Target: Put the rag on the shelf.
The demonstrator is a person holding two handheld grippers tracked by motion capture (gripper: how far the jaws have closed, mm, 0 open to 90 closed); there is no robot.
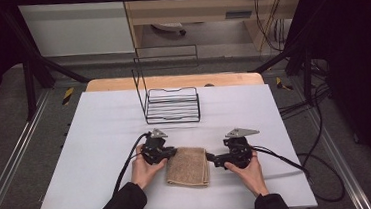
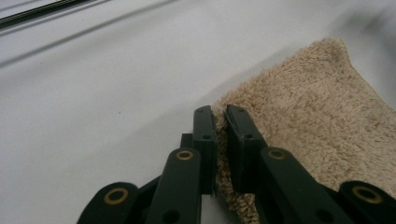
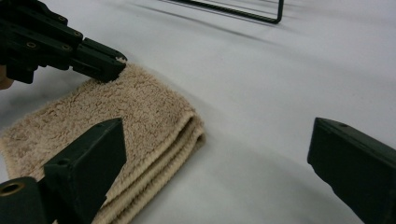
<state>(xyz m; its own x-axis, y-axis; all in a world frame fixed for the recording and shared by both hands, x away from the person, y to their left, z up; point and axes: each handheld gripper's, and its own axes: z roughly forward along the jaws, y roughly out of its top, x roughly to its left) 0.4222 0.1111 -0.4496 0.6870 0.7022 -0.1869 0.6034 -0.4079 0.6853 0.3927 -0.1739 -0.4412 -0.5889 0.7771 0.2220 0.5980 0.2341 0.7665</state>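
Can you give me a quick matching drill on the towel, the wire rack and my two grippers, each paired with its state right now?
Things:
1. left gripper
2. right gripper
3. towel
4. wire rack

States:
A. stands empty at the far side of the white table
B. lies folded and flat between the two hands
C. fingers wide open, nothing between them
D. fingers closed on the towel's edge

Pairs: 1-D, 2-C, 3-B, 4-A
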